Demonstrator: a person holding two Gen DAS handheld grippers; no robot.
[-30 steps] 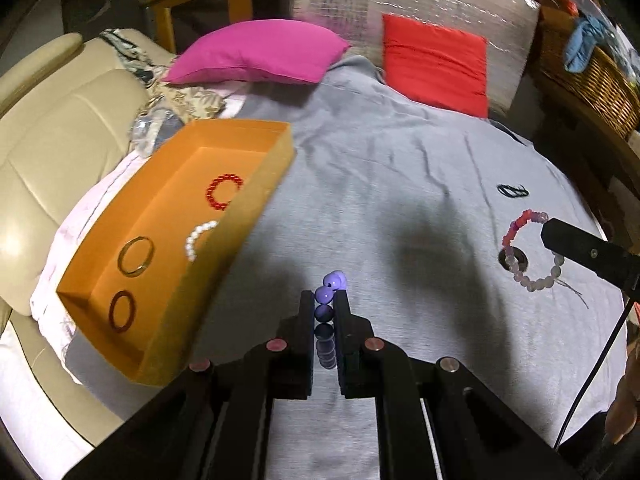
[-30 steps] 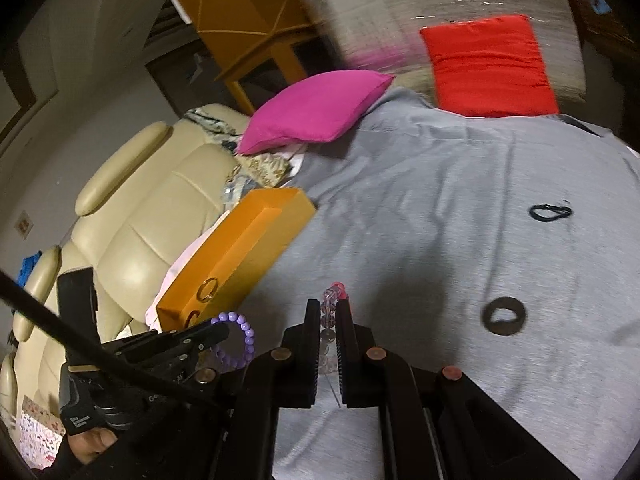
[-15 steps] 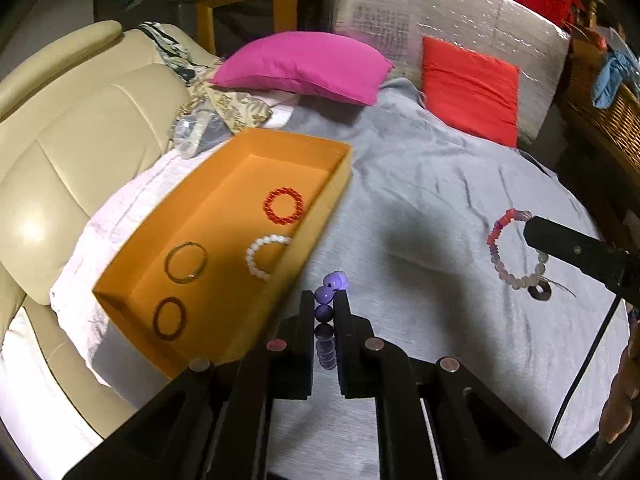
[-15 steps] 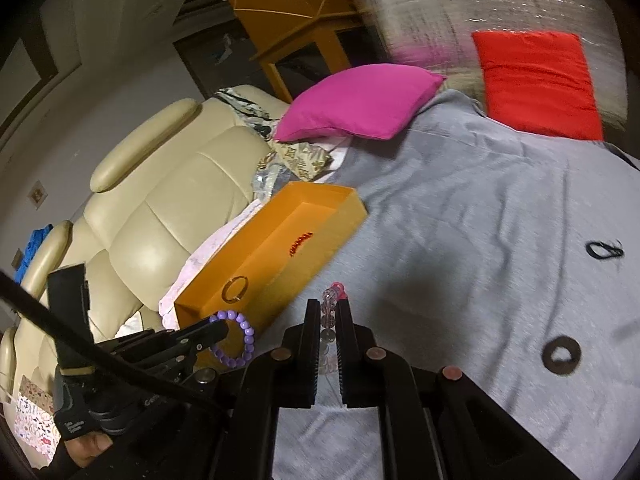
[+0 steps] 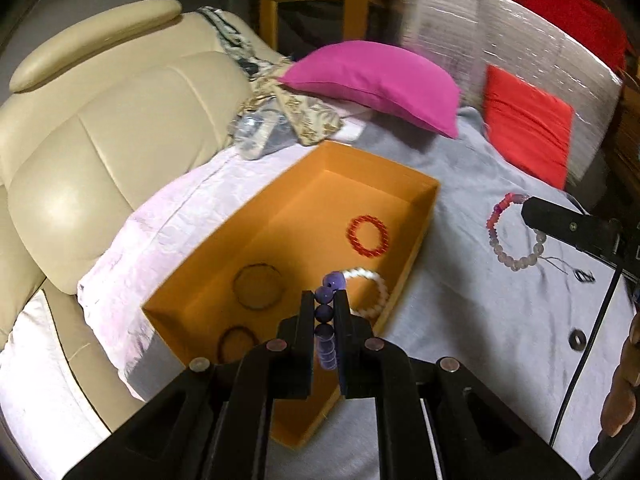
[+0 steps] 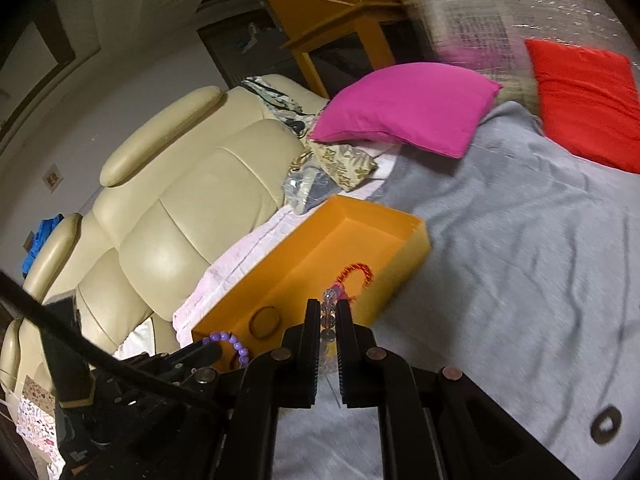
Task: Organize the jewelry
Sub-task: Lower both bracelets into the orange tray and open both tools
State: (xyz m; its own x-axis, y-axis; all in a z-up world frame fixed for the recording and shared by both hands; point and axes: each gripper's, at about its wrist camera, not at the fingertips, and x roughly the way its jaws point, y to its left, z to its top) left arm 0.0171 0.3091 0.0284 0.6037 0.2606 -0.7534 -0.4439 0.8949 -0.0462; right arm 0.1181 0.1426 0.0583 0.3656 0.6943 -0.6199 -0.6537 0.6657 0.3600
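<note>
Pinching a purple bead bracelet (image 5: 325, 322), the left gripper (image 5: 324, 312) hangs over the orange box (image 5: 424, 216); the right gripper (image 6: 329, 320) clamps a pink-and-clear bracelet (image 6: 331, 304).

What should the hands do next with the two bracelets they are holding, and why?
Probably carry both a little further over the orange box, then let go. The left gripper pinches the purple bracelet above the box's near end; the right gripper holds the pink and clear bracelet beside it.
</note>
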